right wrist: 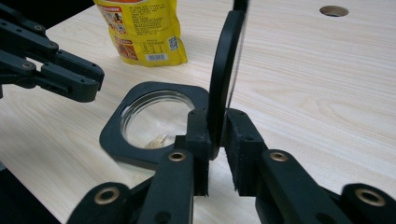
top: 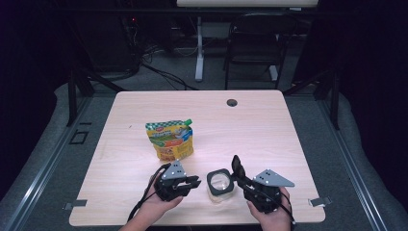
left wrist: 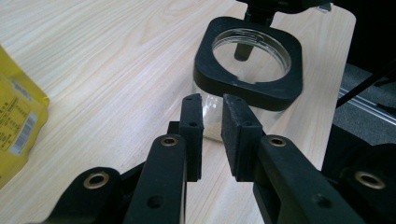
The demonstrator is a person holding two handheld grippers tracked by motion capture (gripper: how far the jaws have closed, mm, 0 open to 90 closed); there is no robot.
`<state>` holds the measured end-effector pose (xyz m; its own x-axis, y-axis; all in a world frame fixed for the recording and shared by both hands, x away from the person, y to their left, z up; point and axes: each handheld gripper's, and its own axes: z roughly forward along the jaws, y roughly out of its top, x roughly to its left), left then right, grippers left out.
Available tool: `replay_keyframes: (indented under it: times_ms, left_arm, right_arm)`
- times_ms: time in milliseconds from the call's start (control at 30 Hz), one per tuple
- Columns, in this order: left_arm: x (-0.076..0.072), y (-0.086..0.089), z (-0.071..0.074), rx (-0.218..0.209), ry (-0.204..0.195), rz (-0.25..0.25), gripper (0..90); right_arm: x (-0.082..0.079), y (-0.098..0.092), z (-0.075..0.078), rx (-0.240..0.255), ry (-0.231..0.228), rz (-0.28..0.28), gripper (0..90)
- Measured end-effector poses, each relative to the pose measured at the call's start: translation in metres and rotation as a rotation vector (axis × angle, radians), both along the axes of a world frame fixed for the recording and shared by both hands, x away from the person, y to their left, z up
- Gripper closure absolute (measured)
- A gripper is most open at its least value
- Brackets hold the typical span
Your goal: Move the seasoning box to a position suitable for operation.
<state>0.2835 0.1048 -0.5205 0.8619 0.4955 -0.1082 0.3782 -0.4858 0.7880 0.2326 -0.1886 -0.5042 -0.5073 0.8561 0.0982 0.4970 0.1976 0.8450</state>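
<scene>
The pale wooden bench (top: 269, 134) carries everything, with a small round hole (top: 232, 102) near its far edge at about twelve o'clock. A yellow snack pouch (top: 170, 140) with a green top lies left of centre, at roughly eleven o'clock from the jar. The clear glass jar (top: 220, 185) with its square black collar stands near the front edge between the two hands, its mouth uncovered. The right gripper (right wrist: 215, 140), at three o'clock from the jar, has its fingers clamped on the edge of the jar's black lid (right wrist: 224, 70), which stands upright on its edge just beside the collar; in the high view the lid (top: 237, 167) rises at the jar's one o'clock. The left gripper (left wrist: 212, 116), at nine o'clock from the jar, has its fingers released, a narrow gap between them with nothing in it, tips just short of the glass wall.
</scene>
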Motion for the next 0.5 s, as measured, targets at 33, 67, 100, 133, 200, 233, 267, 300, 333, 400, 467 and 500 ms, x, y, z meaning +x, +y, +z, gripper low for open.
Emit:
replay_keyframes:
  times_ms: [33, 67, 100, 133, 200, 233, 267, 300, 333, 400, 467, 500]
  left_arm:
    - [0.0, 0.001, 0.0, 0.005, 0.001, 0.003, 77.3]
    - [0.0, 0.003, -0.001, 0.006, -0.003, 0.006, 77.1]
    - [0.0, 0.004, -0.001, 0.006, 0.001, 0.01, 76.9]
    - [-0.001, 0.005, -0.002, 0.005, -0.001, 0.016, 76.6]
    - [-0.001, 0.008, -0.002, 0.009, 0.002, 0.02, 76.1]
    - [-0.002, 0.008, -0.002, 0.005, -0.001, 0.025, 75.8]
    - [-0.002, 0.009, -0.002, 0.005, 0.003, 0.026, 75.6]
    - [-0.003, 0.01, -0.003, 0.003, -0.004, 0.028, 75.4]
    - [-0.004, 0.01, -0.003, 0.005, 0.003, 0.028, 75.1]
    - [-0.005, 0.011, -0.004, 0.005, 0.002, 0.026, 74.0]
    - [-0.006, 0.012, -0.005, 0.006, -0.002, 0.028, 73.1]
    - [-0.007, 0.013, -0.006, 0.011, 0.002, 0.026, 72.6]
  right_arm:
    - [0.001, 0.0, 0.0, 0.003, 0.0, 0.004, 81.2]
    - [0.003, 0.0, 0.0, 0.008, 0.003, 0.006, 82.1]
    - [0.004, 0.0, 0.0, 0.008, 0.001, 0.009, 82.7]
    - [0.005, 0.001, 0.0, 0.011, 0.001, 0.012, 83.3]
    - [0.009, 0.001, -0.001, 0.019, 0.003, 0.018, 84.4]
    - [0.011, 0.001, -0.001, 0.021, 0.003, 0.024, 84.6]
    - [0.012, 0.001, -0.001, 0.022, 0.005, 0.024, 84.6]
    - [0.014, 0.001, -0.001, 0.025, 0.004, 0.031, 84.7]
    - [0.016, 0.001, 0.0, 0.024, 0.004, 0.036, 84.8]
    - [0.02, 0.001, 0.0, 0.026, 0.011, 0.05, 85.0]
    - [0.025, 0.002, -0.001, 0.038, 0.013, 0.077, 85.0]
    - [0.028, 0.004, -0.001, 0.044, 0.014, 0.091, 85.1]
